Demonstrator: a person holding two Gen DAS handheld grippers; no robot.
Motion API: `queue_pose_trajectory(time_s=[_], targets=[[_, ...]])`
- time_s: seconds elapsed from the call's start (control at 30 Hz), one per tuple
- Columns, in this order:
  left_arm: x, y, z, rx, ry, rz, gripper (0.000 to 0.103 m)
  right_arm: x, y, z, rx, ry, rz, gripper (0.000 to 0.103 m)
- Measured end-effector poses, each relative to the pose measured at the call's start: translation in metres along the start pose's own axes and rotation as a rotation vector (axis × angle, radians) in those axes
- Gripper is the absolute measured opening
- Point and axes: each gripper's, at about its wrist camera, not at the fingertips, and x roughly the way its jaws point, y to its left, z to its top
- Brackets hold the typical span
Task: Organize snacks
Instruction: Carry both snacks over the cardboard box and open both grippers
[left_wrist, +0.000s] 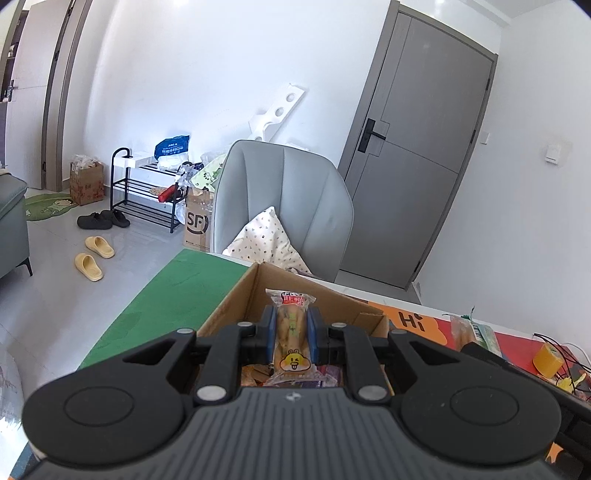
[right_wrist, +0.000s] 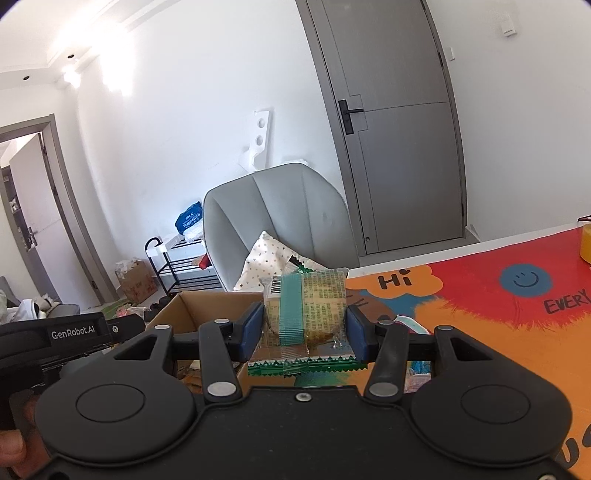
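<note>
Transfer step: left gripper (left_wrist: 291, 330) pinches a long wrapped snack (left_wrist: 291, 332) over the cardboard box (left_wrist: 236, 306); right gripper (right_wrist: 304, 328) clamps a green-striped packet (right_wrist: 304, 314) beside it (mat side). Next, presumably, release into the box.

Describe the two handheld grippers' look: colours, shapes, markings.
Both match: the left gripper and right gripper have black linkage arms with silver pivot pins, round black discs either side, and blue pads on the fingers. The body is ribbed dark grey in the left view. White "GenRobot.AI" lettering marks the left gripper's side. No cables or sleeves visible.
</note>
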Motion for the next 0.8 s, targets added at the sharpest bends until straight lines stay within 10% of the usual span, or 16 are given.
queue_pose_trajectory(time_s=[0.27, 0.8], targets=[[0.013, 0.020, 0.007, -0.041, 0.025, 0.007, 0.018, 0.010, 0.014, 0.003, -0.021, 0.012, -0.001, 0.048], [-0.004, 0.056, 0.019, -0.089, -0.003, 0.042, 0.059, 0.039, 0.065, -0.002, -0.059, 0.086, 0.097, 0.049]])
